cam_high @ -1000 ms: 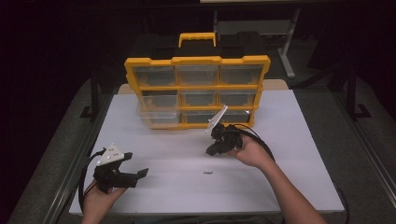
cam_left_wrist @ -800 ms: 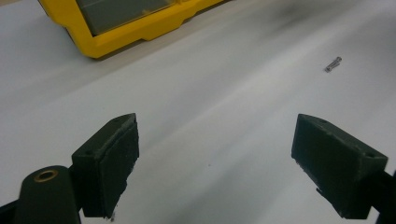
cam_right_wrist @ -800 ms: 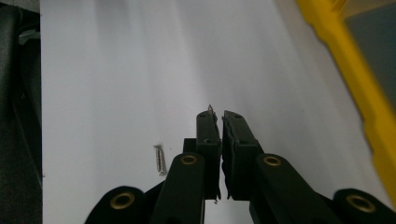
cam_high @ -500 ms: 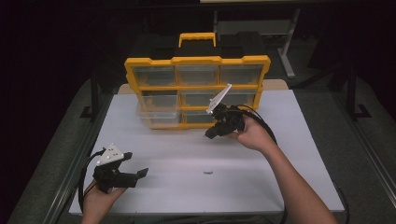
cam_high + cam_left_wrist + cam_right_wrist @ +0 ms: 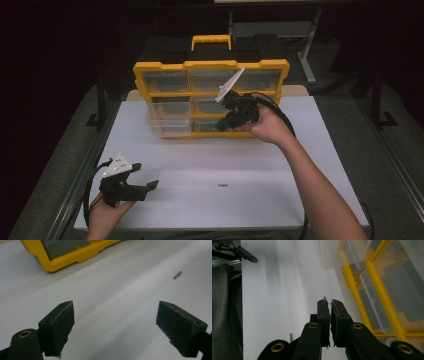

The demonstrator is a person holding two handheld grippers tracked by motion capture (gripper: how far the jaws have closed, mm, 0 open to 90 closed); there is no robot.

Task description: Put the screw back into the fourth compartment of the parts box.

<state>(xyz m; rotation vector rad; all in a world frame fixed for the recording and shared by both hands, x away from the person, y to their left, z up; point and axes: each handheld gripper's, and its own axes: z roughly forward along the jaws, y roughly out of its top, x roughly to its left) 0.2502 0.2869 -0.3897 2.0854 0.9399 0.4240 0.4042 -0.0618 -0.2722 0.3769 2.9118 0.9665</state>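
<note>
Lifted from the white table within the past second, the right gripper now hangs before the yellow organizer, jaws closed on a small screw; likely bound for a drawer; the left gripper rests open; another screw lies behind.

A lab or workshop test station is suggested: a plain white tabletop is set on a dark metal frame, dark surroundings are seen all round, and a yellow plastic parts organiser with clear drawers is stood upright at its far edge.
</note>
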